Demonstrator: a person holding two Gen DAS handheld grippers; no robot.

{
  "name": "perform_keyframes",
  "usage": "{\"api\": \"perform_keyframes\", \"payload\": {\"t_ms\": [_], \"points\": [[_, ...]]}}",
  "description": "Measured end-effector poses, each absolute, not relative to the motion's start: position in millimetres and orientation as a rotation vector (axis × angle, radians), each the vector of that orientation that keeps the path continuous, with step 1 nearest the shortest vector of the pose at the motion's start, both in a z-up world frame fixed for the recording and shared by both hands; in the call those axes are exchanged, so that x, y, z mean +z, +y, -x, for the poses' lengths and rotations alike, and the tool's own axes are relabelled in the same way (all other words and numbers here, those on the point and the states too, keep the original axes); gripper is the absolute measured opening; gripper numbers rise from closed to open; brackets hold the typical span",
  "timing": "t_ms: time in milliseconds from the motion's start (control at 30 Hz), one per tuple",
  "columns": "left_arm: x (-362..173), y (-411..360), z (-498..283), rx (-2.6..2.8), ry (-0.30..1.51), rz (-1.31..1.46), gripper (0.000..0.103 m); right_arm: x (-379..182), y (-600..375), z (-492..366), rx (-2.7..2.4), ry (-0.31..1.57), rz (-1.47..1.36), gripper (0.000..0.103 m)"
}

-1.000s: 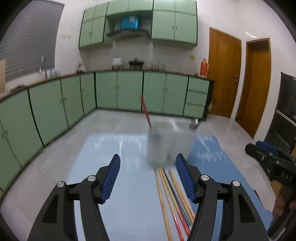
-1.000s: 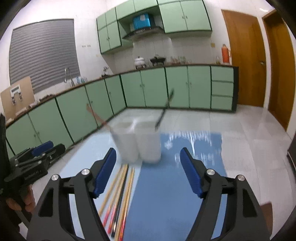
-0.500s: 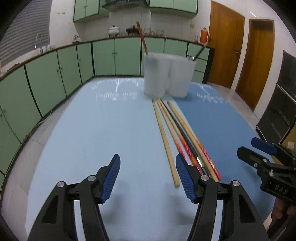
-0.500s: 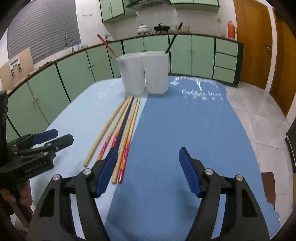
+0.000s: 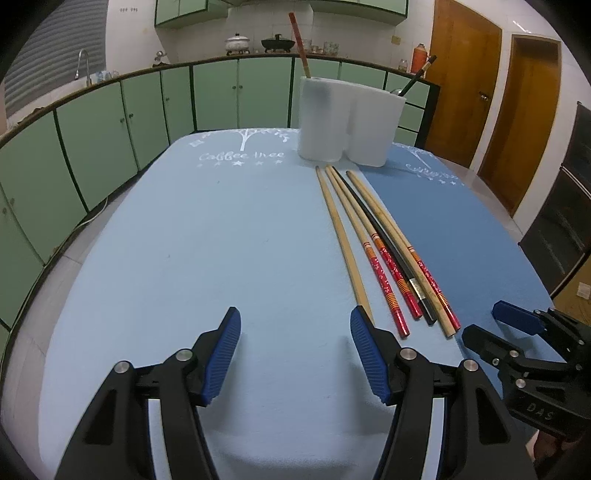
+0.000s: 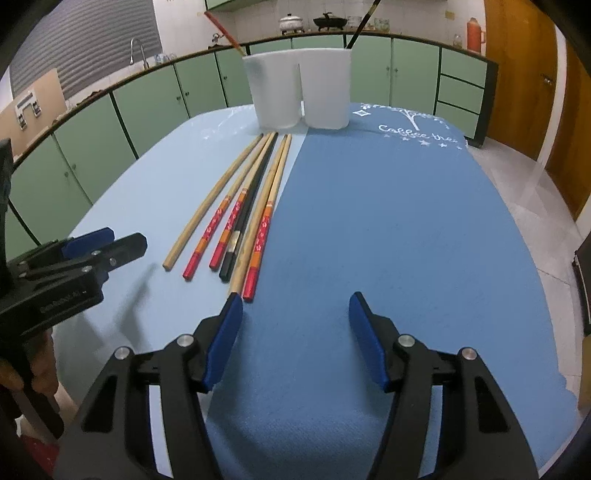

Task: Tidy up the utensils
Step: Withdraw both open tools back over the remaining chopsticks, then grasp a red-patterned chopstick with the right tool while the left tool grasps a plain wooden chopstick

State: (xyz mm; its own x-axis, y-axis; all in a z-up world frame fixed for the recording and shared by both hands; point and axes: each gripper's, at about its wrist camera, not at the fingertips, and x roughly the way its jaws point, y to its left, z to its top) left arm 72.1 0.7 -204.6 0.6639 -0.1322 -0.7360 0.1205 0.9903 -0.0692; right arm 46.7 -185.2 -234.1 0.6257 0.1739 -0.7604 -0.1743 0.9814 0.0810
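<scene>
- Left gripper (image 5: 295,354): jaws spread, nothing between them, only pale blue mat (image 5: 184,240) under the gap. Its right pad sits just beside the near end of the plain chopstick (image 5: 345,243) and hides that tip.
- Change over the last second: both cameras have tipped from looking across the kitchen to looking down at the table, and the chopsticks, which were small and far, now lie close ahead. I read this as the approach stage; no stick has been picked yet.
- Chopsticks: six loose sticks in a tight row, along the seam of the pale mat and the dark blue mat (image 6: 406,221). Left to right in the left wrist view: plain, two red-ended (image 5: 384,273), black (image 5: 391,247), another plain, another red-ended at the outer edge. Several touch one another.
- Holder (image 5: 343,122): white, two compartments, at the far end of the row, just beyond the stick tips. One red stick (image 5: 298,44) stands in its left compartment, one black stick (image 6: 364,26) in its right.
- Right gripper (image 6: 295,339): jaws closing, nothing between them; the gap is over dark mat. Its left pad is just beside the near ends of the outermost sticks.
- In the way: sticks packed together, so pinching a single one risks dragging a neighbour. The two grippers are near each other at the row's near end.
- Beyond the table: green cabinets (image 5: 92,140), wooden doors (image 5: 461,81).
</scene>
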Motion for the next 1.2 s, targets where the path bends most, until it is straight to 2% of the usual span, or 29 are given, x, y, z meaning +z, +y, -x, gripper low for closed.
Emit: {"api": "perform_keyframes", "payload": {"t_ms": [500, 667, 767, 900, 1067, 1200], "points": [[-206, 0, -74, -0.138, 0.842, 0.007, 0.061, -235, -170, -50, 0.208, 0.853, 0.046, 0.058], [-205, 0, -74, -0.138, 0.838, 0.004, 0.061, -235, -179, -53, 0.173, 0.851, 0.023, 0.051], [-206, -1, -74, -0.137, 0.841, 0.005, 0.061, -235, -179, -53, 0.178, 0.848, 0.01, 0.05], [-205, -3, -75, -0.14, 0.842, 0.003, 0.061, -236, -171, -52, 0.197, 0.838, 0.025, 0.039], [-205, -6, -74, -0.149, 0.84, 0.0, 0.061, -236, -165, -54, 0.216, 0.828, 0.036, 0.007], [-205, -8, -71, -0.162, 0.843, 0.0, 0.061, -235, -169, -54, 0.214, 0.831, 0.015, 0.005]]}}
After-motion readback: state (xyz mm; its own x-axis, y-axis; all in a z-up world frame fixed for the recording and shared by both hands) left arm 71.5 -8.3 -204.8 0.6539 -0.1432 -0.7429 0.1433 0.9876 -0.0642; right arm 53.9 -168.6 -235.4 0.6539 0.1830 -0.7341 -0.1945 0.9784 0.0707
